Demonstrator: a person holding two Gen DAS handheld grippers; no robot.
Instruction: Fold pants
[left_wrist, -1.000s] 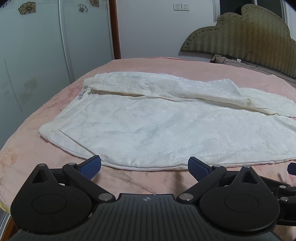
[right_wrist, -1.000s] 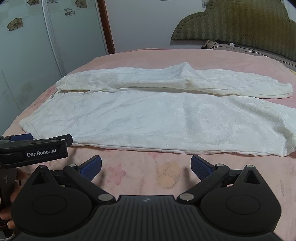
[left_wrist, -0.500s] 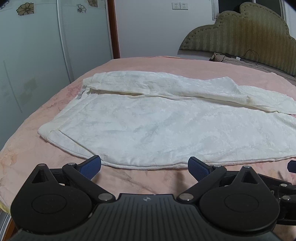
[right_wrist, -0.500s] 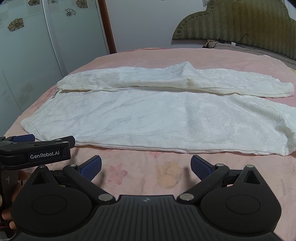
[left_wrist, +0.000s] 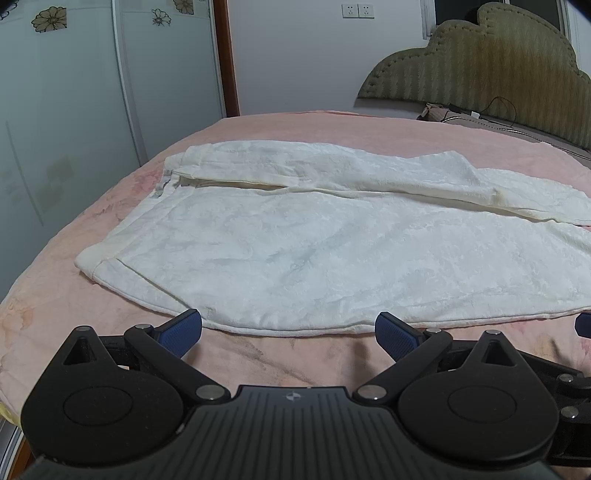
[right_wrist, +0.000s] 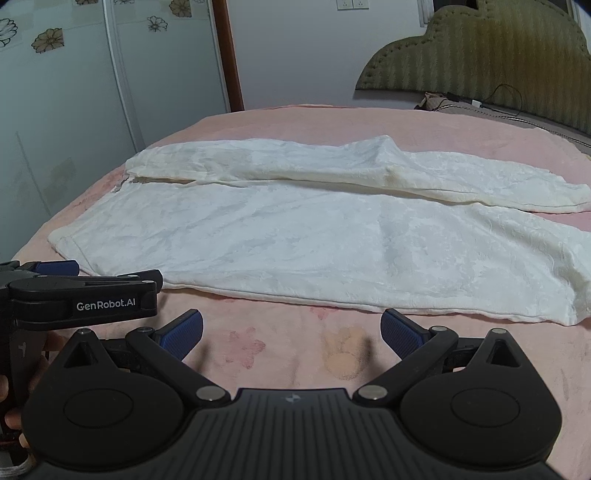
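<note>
On the pink bedspread (left_wrist: 332, 133) a pair of white pants (left_wrist: 314, 254) lies spread out flat, waistband toward the left side near the mirrored wardrobe doors (left_wrist: 74, 110), legs running off to the right. One leg sits further back and looks a bit rumpled along its near edge, the closer leg is smoother. The left hand-held gripper (left_wrist: 288, 330) hovers right at the near hem of the pants, its blue-padded fingers (left_wrist: 181, 332) spread wide apart with nothing between them. The left pad overlaps the fabric edge in the picture, but I can't tell if it's actually touching. The right hand-held gripper (right_wrist: 291, 332) is spread wide too, empty, over bare bedspread just short of the pants' near edge. From the right wrist view you can see the left one off to the side, with a bit of a hand (right_wrist: 11, 413) behind it. An olive padded headboard (left_wrist: 480, 70) sits at the far right.
</note>
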